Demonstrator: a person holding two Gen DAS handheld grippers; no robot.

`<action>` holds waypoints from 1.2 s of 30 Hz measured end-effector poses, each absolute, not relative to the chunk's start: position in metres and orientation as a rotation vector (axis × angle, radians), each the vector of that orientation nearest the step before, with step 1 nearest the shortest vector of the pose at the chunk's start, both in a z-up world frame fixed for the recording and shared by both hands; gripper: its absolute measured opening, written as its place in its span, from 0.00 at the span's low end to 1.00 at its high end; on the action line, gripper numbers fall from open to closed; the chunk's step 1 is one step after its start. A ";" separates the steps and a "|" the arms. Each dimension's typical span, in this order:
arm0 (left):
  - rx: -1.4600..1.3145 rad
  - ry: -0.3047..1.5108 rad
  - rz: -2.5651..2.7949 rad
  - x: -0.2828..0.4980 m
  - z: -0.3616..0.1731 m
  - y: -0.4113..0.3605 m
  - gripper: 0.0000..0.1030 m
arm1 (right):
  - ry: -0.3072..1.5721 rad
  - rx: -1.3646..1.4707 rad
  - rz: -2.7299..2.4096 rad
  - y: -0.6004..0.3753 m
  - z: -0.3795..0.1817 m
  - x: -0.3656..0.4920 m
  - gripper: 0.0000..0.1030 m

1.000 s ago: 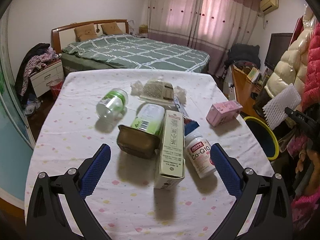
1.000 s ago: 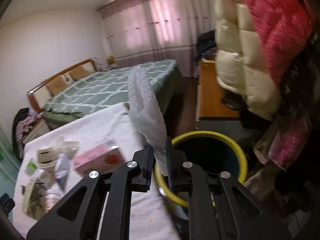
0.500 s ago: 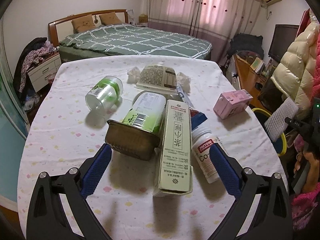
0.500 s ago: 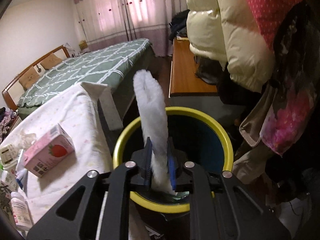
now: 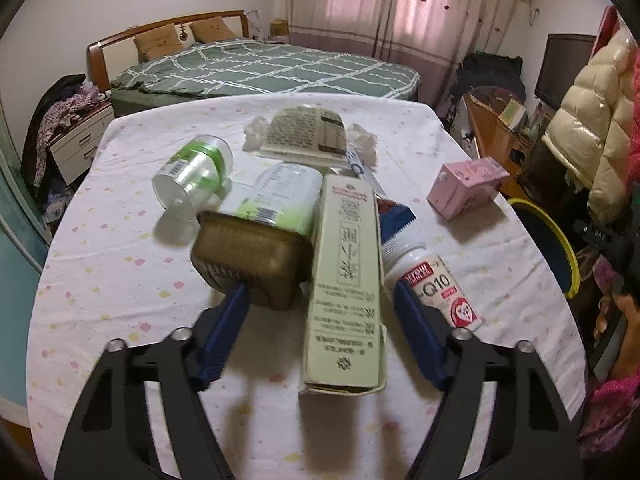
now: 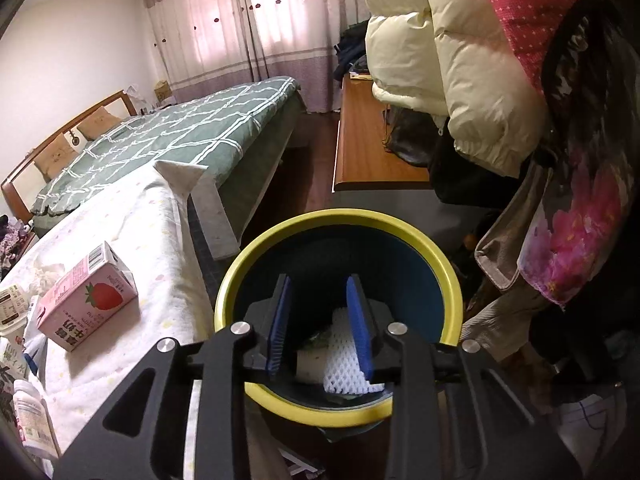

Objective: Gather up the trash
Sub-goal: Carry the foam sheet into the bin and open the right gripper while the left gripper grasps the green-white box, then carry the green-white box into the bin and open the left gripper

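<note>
Trash lies on the white tablecloth (image 5: pixel 120 280): a tall cream box (image 5: pixel 346 280), a brown plastic tray (image 5: pixel 248 256), a Co-Q10 bottle (image 5: pixel 432 284), a green-label can (image 5: pixel 280 200), a clear cup (image 5: pixel 192 172) and a pink milk carton (image 5: pixel 466 188). My left gripper (image 5: pixel 320 304) is closing, its blue pads on either side of the cream box and not touching it. My right gripper (image 6: pixel 318 312) hangs over the yellow-rimmed bin (image 6: pixel 340 216) with its jaws opening and nothing between them. A white foam net (image 6: pixel 344 372) lies inside the bin below it.
A printed packet (image 5: pixel 306 134) and crumpled tissues lie at the table's far side. The bin (image 5: pixel 560 240) stands on the floor off the table's right edge. Coats (image 6: pixel 460 60) hang right of it, near a wooden desk (image 6: pixel 372 148). A bed (image 5: pixel 260 68) lies beyond.
My left gripper came closer to the pile and its jaws narrowed around the cream box. My right gripper sank over the bin and opened; the foam net dropped from it into the bin.
</note>
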State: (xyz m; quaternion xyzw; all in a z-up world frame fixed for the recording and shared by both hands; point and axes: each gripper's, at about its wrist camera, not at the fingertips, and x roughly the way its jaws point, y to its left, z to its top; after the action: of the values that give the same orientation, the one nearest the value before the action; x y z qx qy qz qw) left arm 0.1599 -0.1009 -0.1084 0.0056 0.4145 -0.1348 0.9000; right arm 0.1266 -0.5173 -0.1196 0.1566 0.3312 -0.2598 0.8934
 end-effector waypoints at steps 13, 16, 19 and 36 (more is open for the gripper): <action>0.058 0.838 -0.350 0.130 -0.095 -0.110 0.29 | 0.650 0.345 -0.505 -0.517 -0.113 0.116 0.27; 0.074 0.813 -0.380 0.120 -0.083 -0.118 0.29 | 0.638 0.355 -0.499 -0.520 -0.111 0.111 0.27; 0.095 0.772 -0.391 0.111 -0.067 -0.125 0.29 | 0.626 0.365 -0.497 -0.523 -0.110 0.104 0.27; 0.163 0.710 -0.637 0.129 -0.037 -0.267 0.29 | 0.580 0.385 -0.549 -0.561 -0.110 0.061 0.27</action>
State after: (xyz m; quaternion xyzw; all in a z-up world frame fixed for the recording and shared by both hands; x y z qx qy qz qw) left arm 0.1289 -0.2674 -0.0375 0.0783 0.3413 -0.3064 0.8851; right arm 0.0613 -0.5613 -0.1099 0.1861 0.2806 -0.2654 0.9034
